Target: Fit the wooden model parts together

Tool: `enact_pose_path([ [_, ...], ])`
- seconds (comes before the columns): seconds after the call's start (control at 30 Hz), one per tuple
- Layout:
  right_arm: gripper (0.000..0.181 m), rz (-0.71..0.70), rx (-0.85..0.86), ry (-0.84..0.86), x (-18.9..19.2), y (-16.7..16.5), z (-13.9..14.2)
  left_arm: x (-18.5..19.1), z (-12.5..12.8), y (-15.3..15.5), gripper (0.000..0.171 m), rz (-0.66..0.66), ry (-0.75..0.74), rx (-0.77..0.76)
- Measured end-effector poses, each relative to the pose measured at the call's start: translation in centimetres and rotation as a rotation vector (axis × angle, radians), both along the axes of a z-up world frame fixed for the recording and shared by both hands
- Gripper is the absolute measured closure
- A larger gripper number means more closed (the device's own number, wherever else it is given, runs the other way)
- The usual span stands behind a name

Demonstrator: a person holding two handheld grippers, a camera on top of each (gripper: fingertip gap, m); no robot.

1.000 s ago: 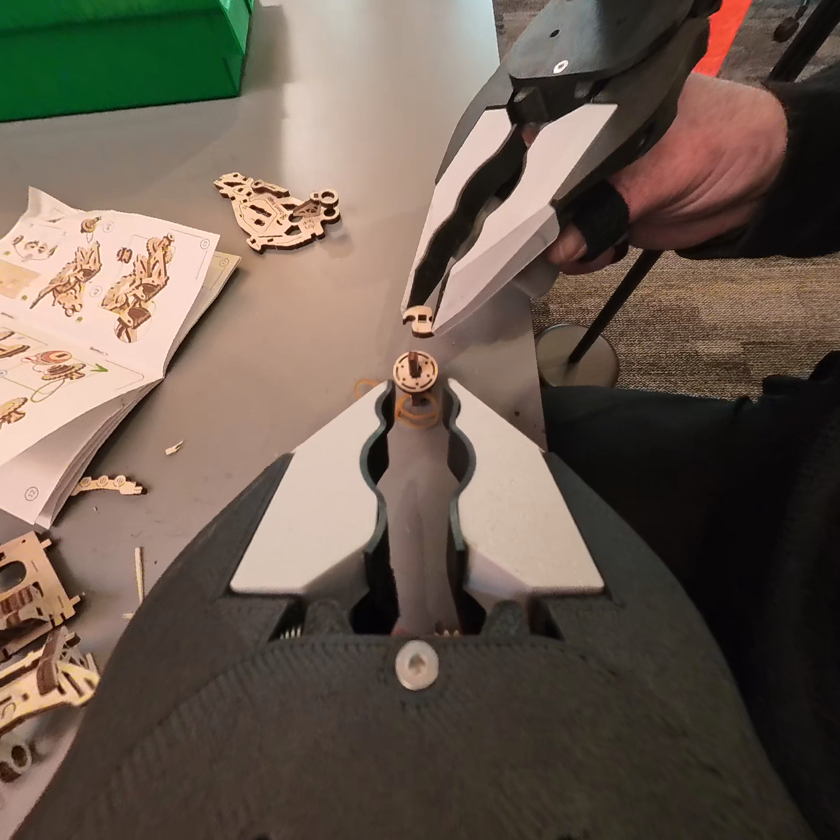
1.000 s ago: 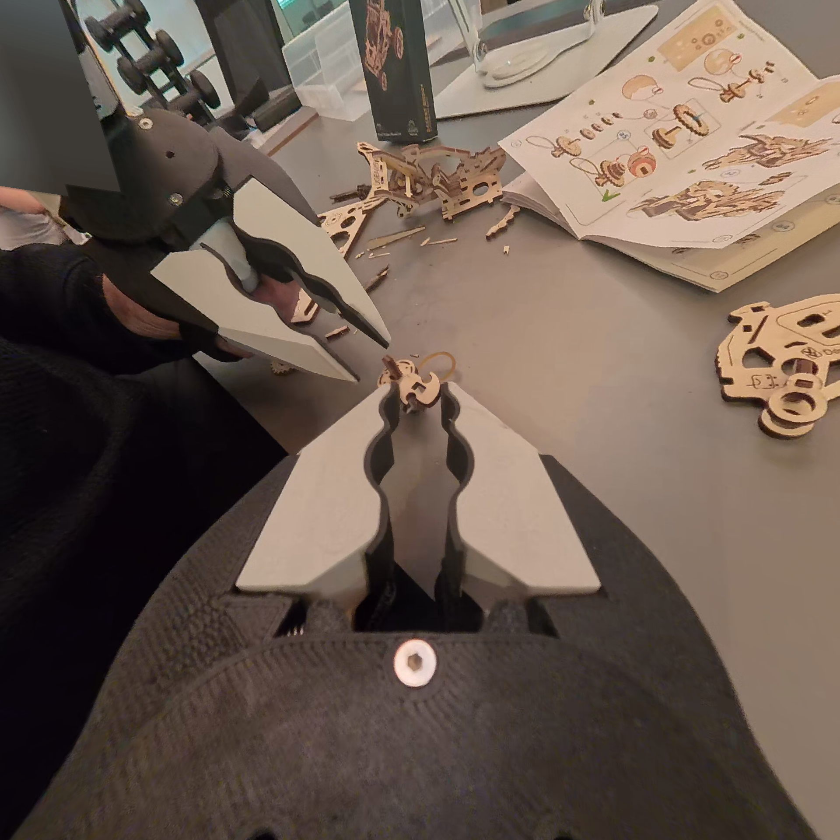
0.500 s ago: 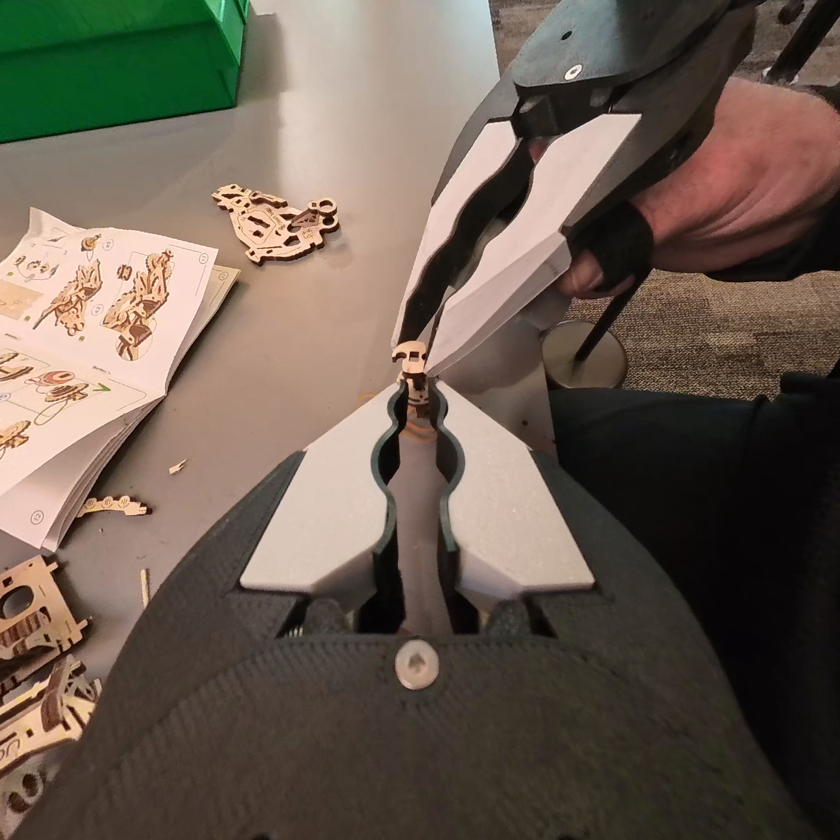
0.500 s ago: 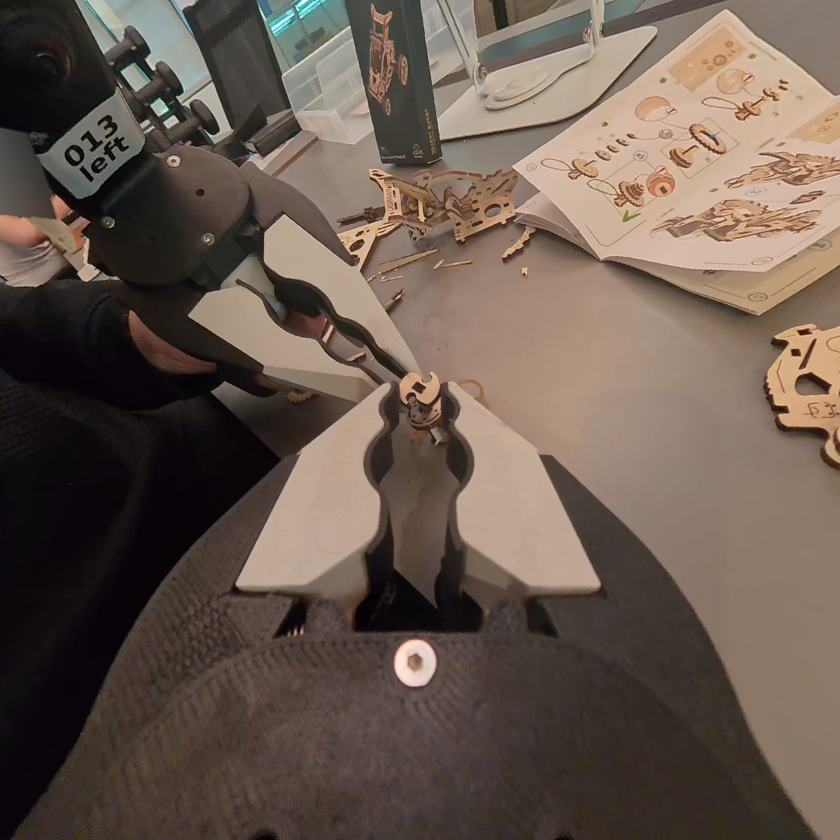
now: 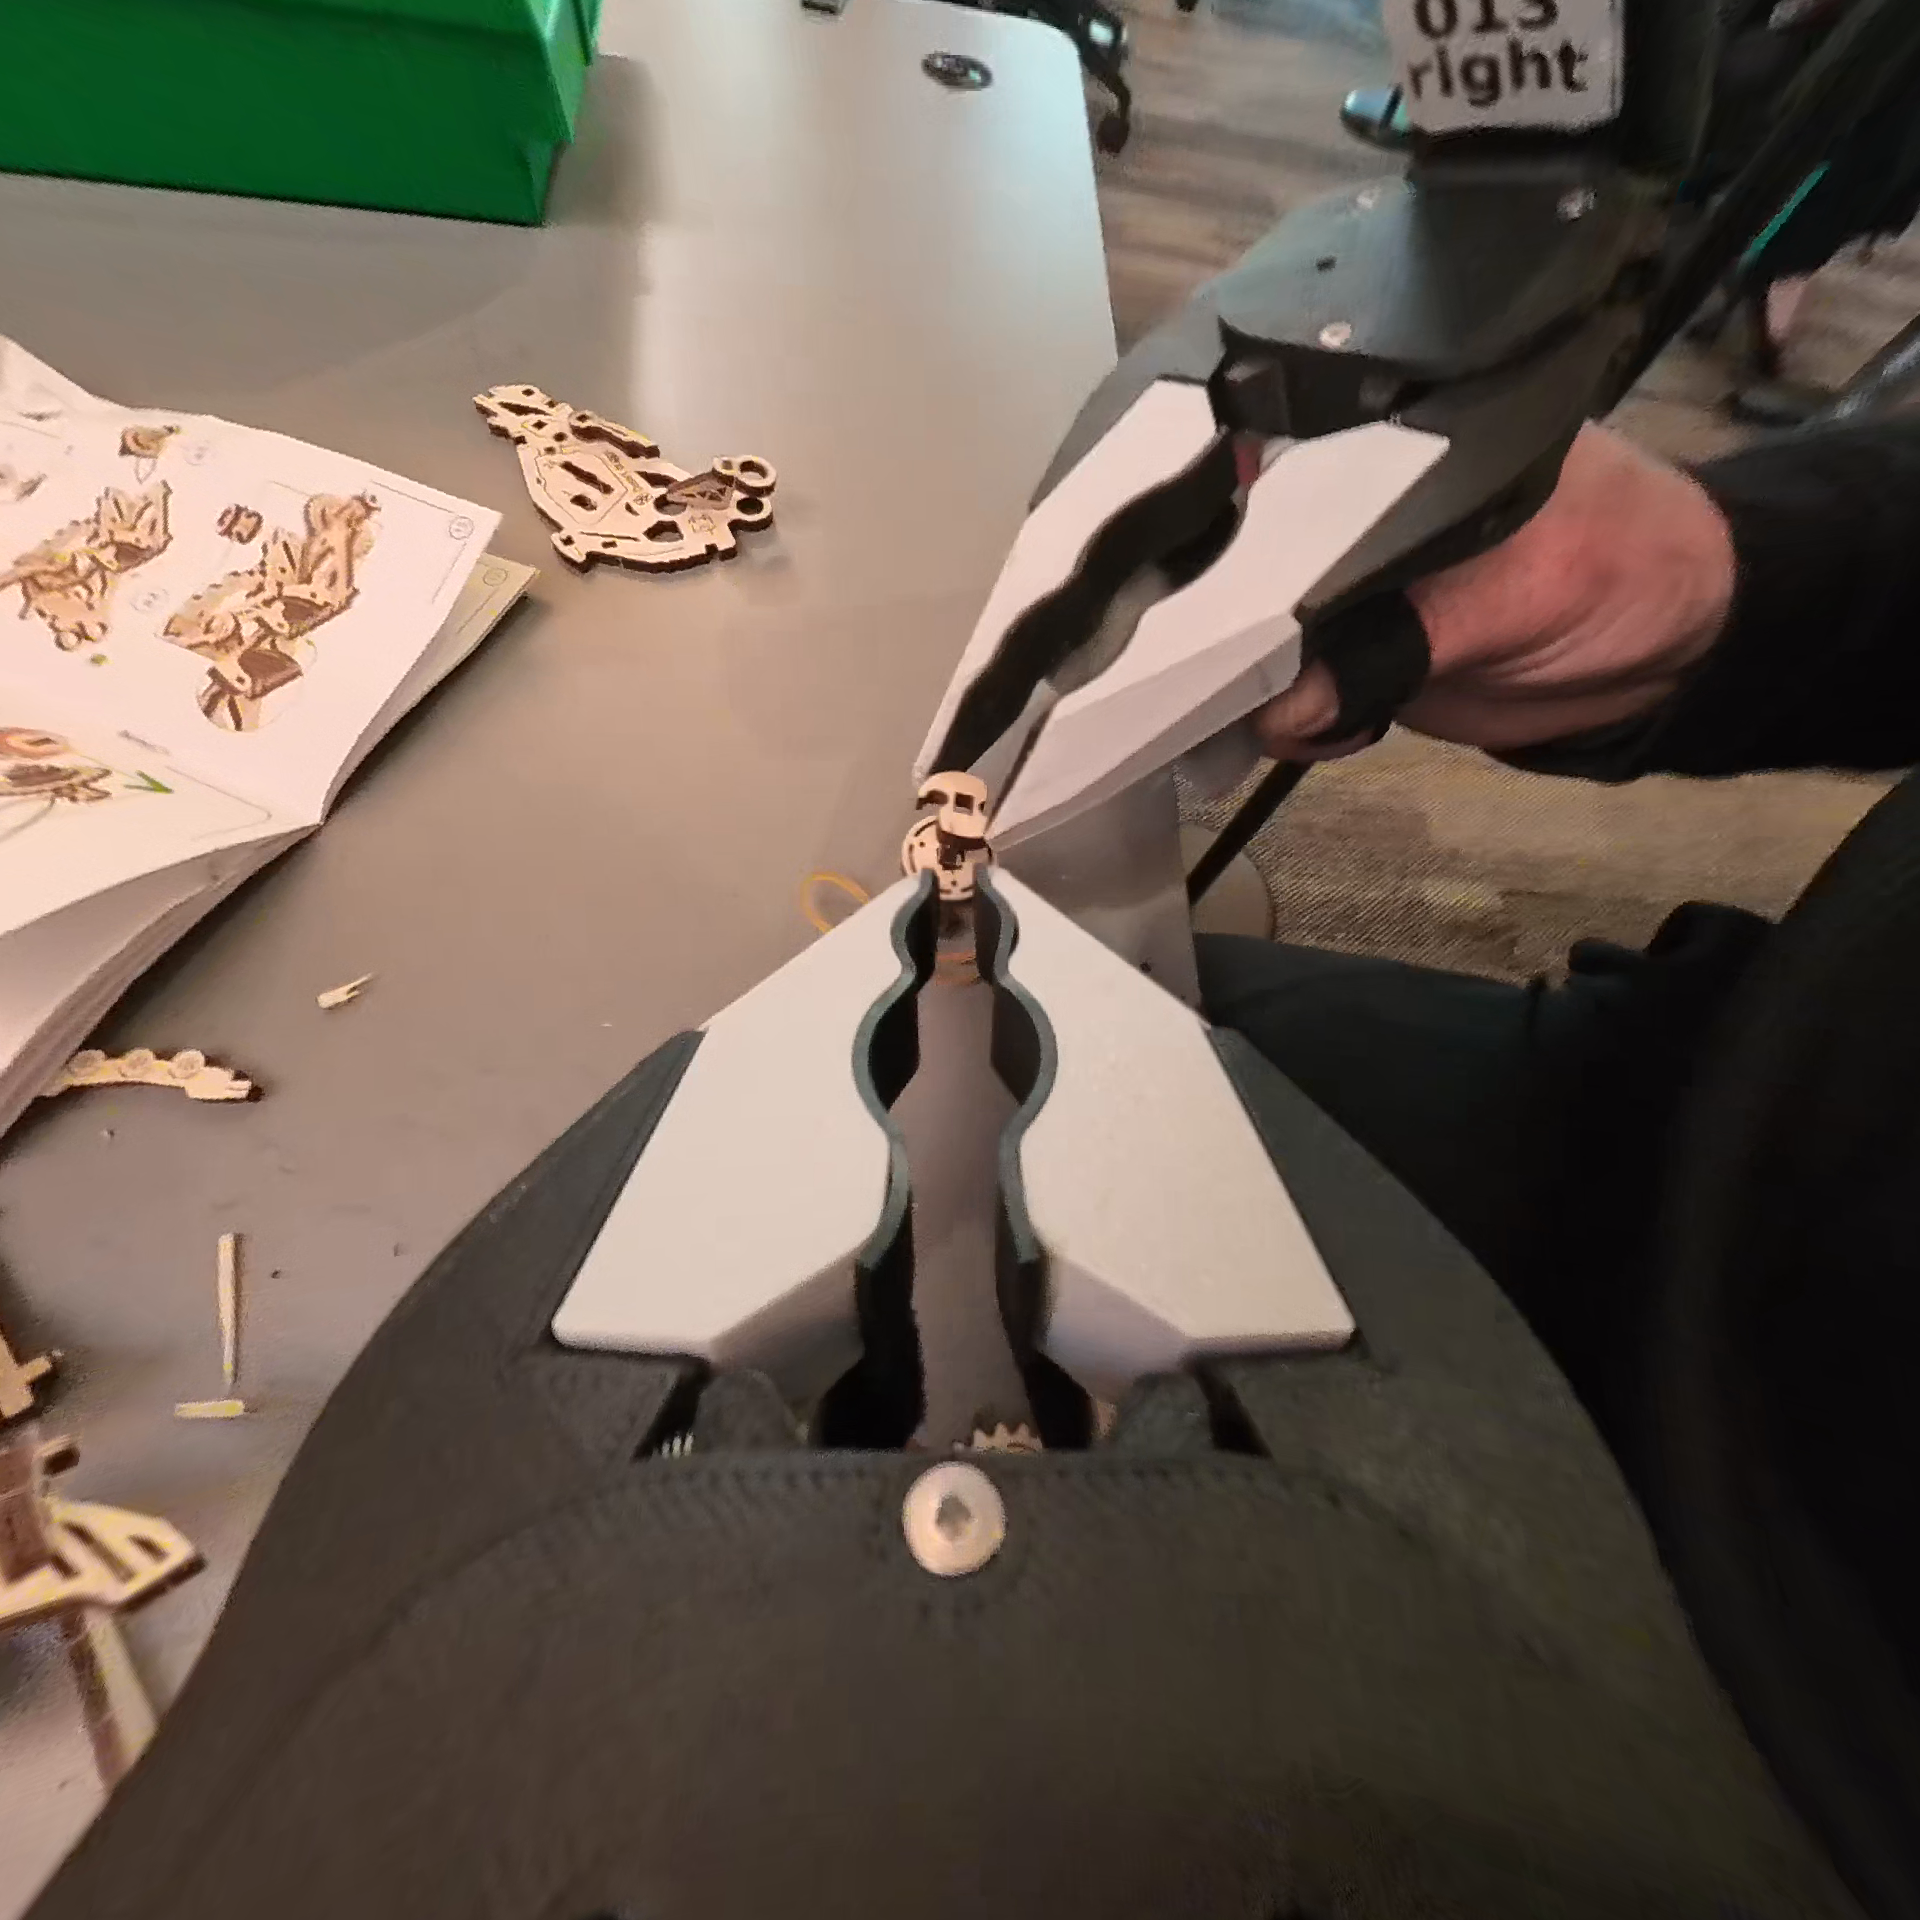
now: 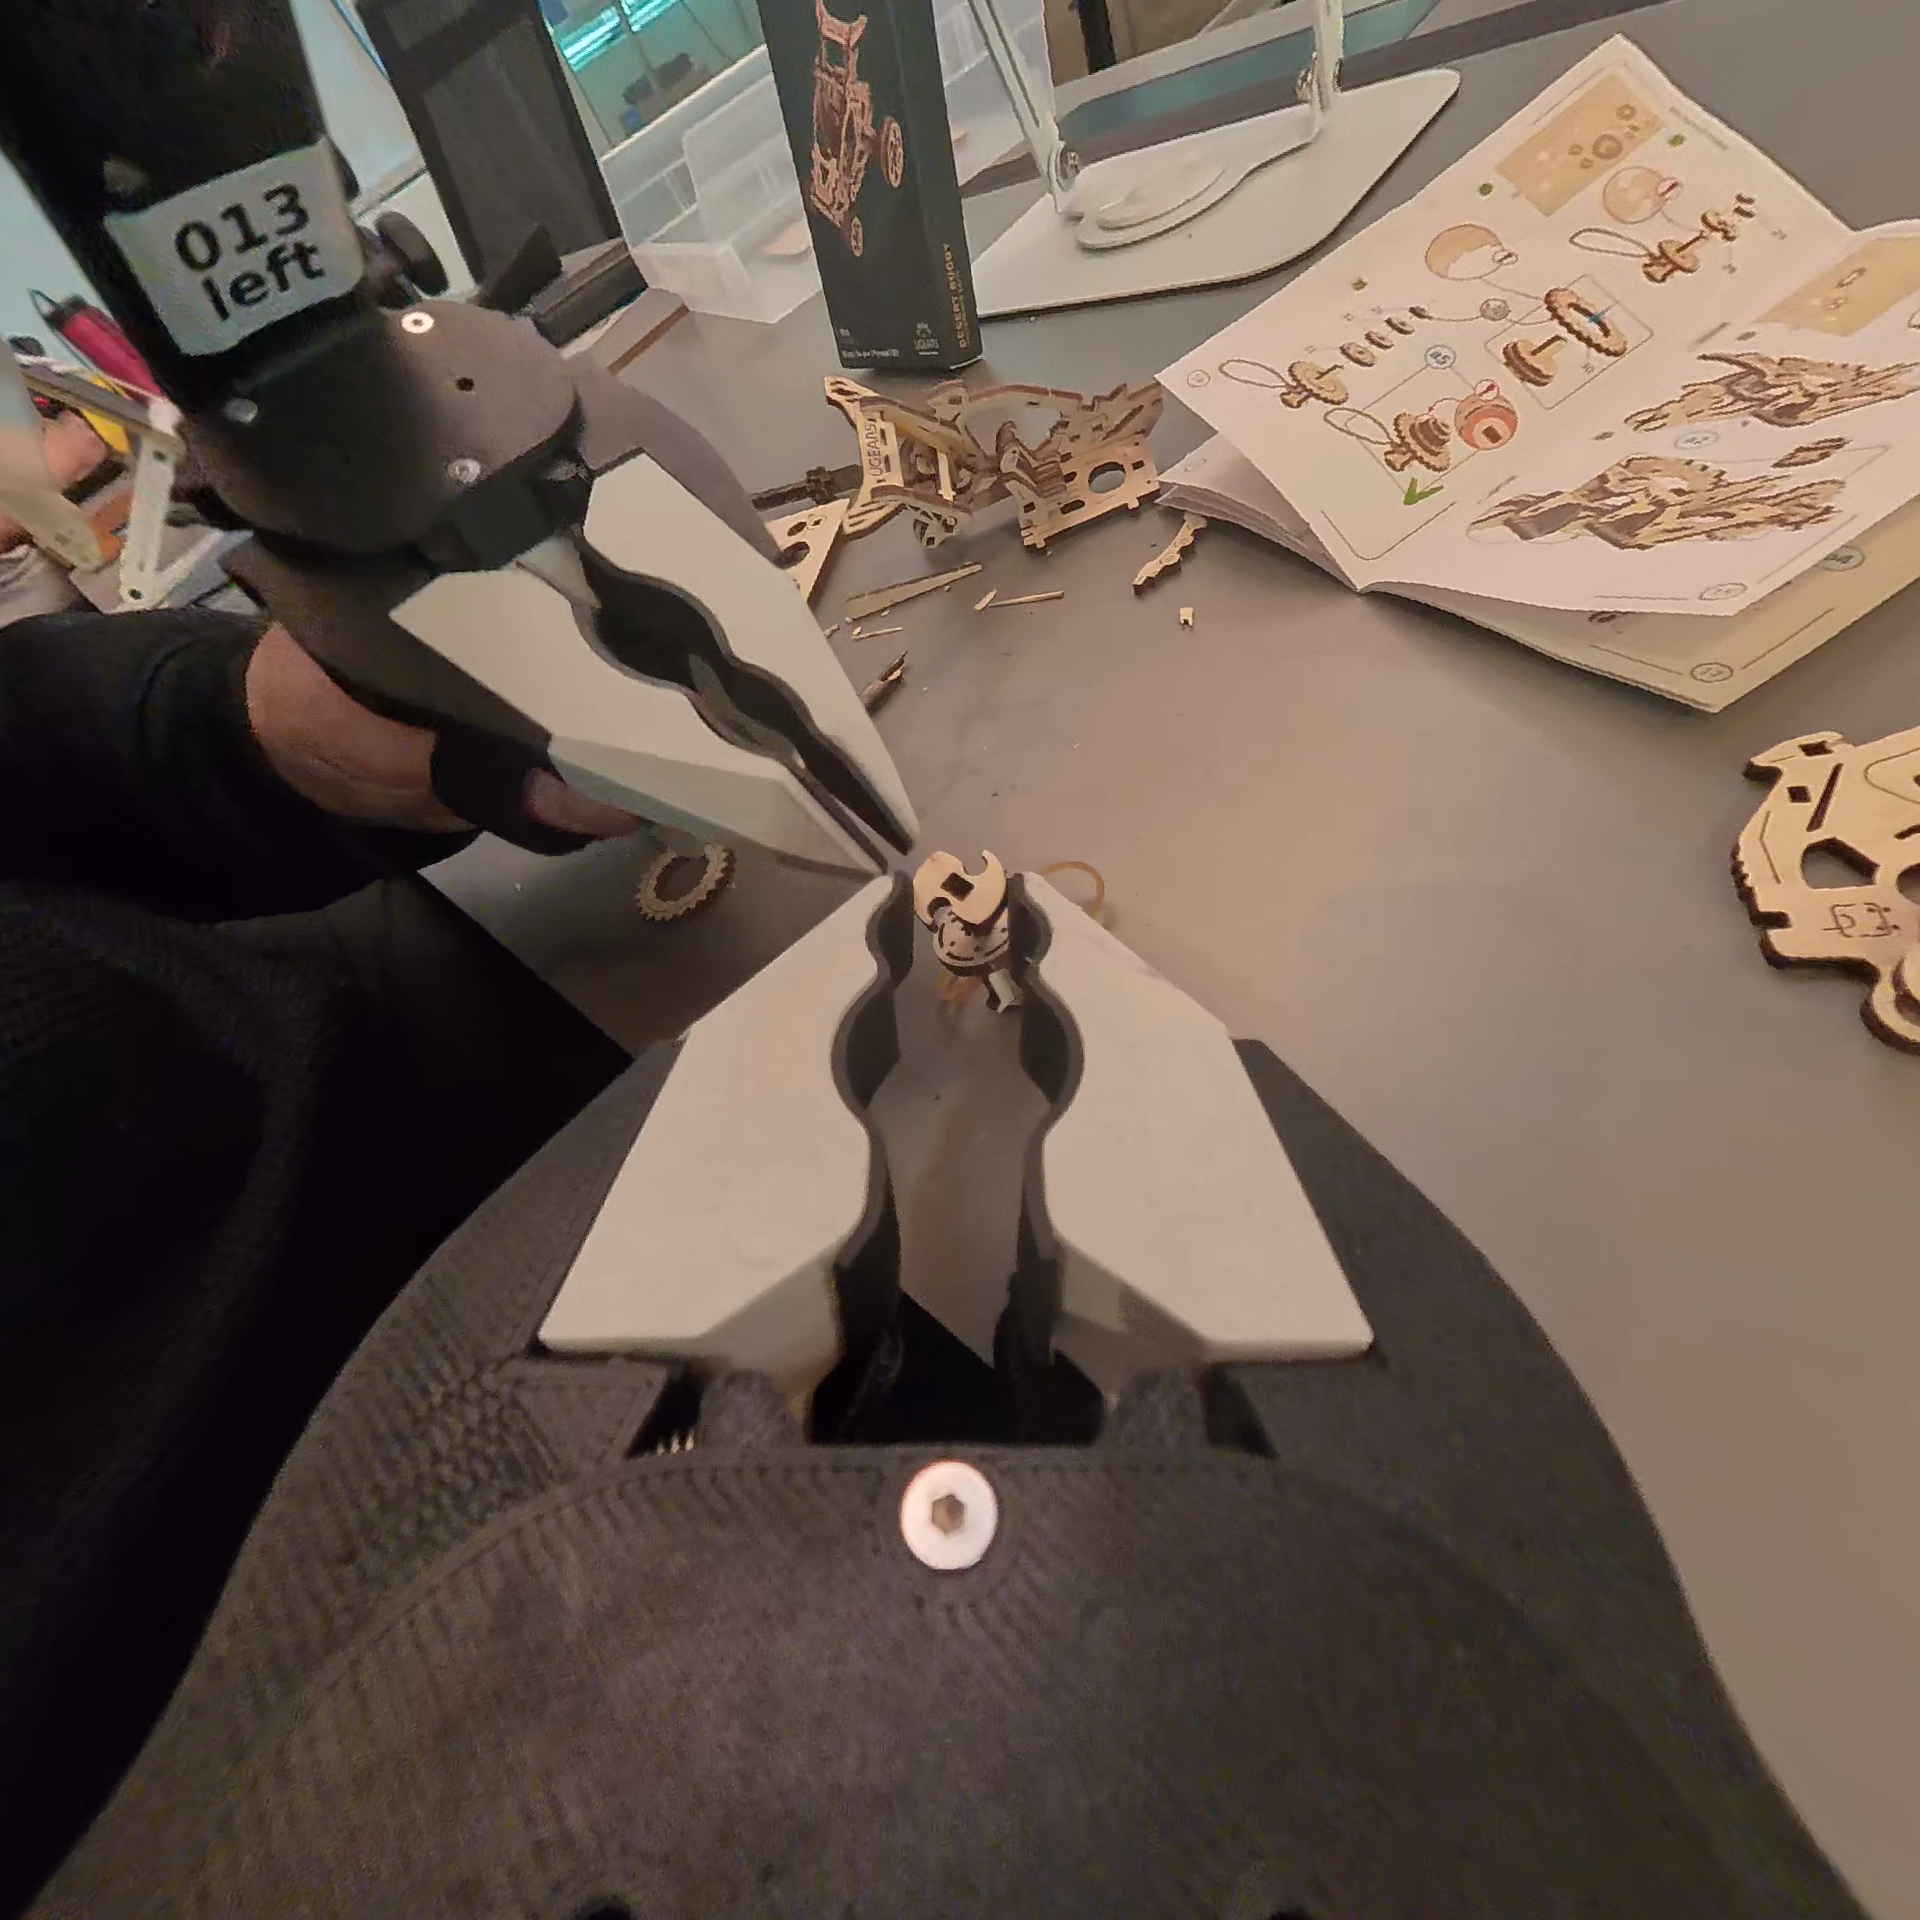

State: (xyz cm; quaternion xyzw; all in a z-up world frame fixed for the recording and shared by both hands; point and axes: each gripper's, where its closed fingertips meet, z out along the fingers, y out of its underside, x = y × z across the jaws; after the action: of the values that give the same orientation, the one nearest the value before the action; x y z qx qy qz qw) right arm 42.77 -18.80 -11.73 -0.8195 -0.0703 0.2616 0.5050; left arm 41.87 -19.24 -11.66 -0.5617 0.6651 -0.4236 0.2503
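Showing: two grippers, left and right; one instruction booklet; one green box; one dark carton.

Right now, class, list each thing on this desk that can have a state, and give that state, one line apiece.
Left tongs: shut on the disc.
Right tongs: shut on the clip.
Disc: on its axle, held above the table.
Clip: against the axle's tip, whether seated cannot be told.
Booklet: open, lying flat.
Box: upright.
Rubber band: loose on the table.
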Motion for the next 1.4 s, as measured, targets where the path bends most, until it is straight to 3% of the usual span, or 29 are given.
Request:
enact_pose_path([
  [0.5,0.166,-0.023,-0.023,-0.093,-0.1,0.2,-0.5,0.9,-0.2,0.2,0.170,0.046,0.019,-0.172],
  [1.07,0.162,-0.013,-0.008,-0.173,0.0,0.0,-0.3,1.0,-0.9,0.3,0.171,0.051,0.080,-0.140],
  [1.4,0.179,0.038,-0.003,-0.193,-0.1,-0.1,-0.8,1.1,-1.0,0.0,0.171,0.044,0.091,-0.086],
])
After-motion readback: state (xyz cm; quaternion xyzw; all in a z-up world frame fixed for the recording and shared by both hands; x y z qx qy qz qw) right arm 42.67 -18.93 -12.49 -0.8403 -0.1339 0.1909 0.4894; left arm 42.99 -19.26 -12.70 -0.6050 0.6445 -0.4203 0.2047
